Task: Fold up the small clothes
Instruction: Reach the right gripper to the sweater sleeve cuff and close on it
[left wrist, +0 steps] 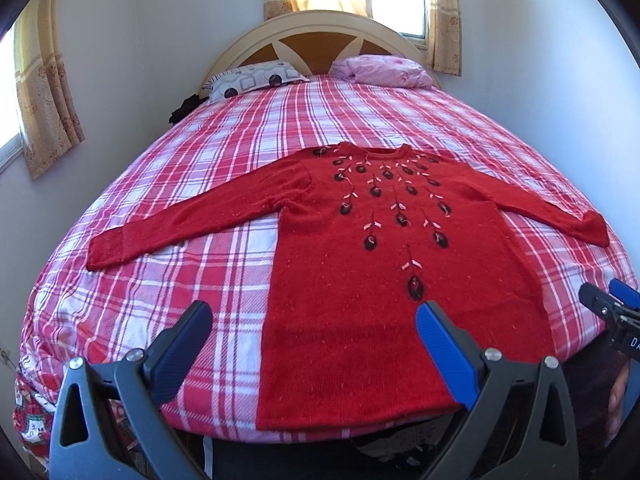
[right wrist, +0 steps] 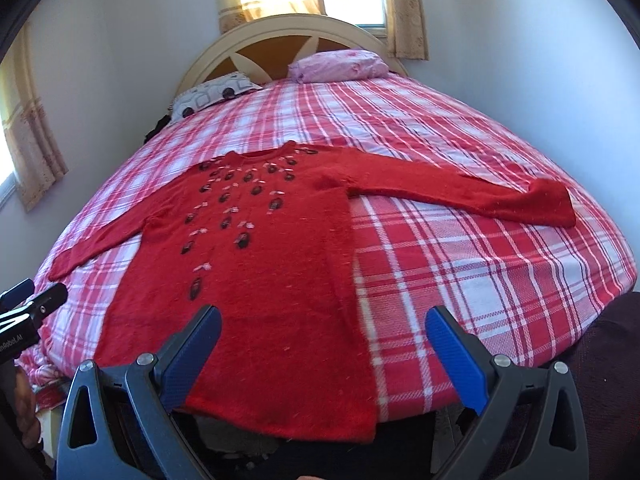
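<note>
Your red sweater (left wrist: 372, 280) lies flat and face up on the bed (left wrist: 224, 152), on the red-and-white plaid bedspread (right wrist: 460, 240), with its hem at the near edge and its neckline toward the headboard (left wrist: 320, 40). Both sleeves are spread out to the sides, resting on the plaid. Dark beaded motifs with pink ribbon run down its chest.

Your left gripper (left wrist: 314, 336) hovers above the hem's left corner, jaws wide apart and holding nothing. Your right gripper (right wrist: 322, 340) hovers above the hem's right corner, jaws also spread wide and empty.

Two pillows, one patterned (left wrist: 256, 80) and one pink (left wrist: 384, 70), sit against the headboard, and curtains (right wrist: 404, 8) hang at the window behind.
</note>
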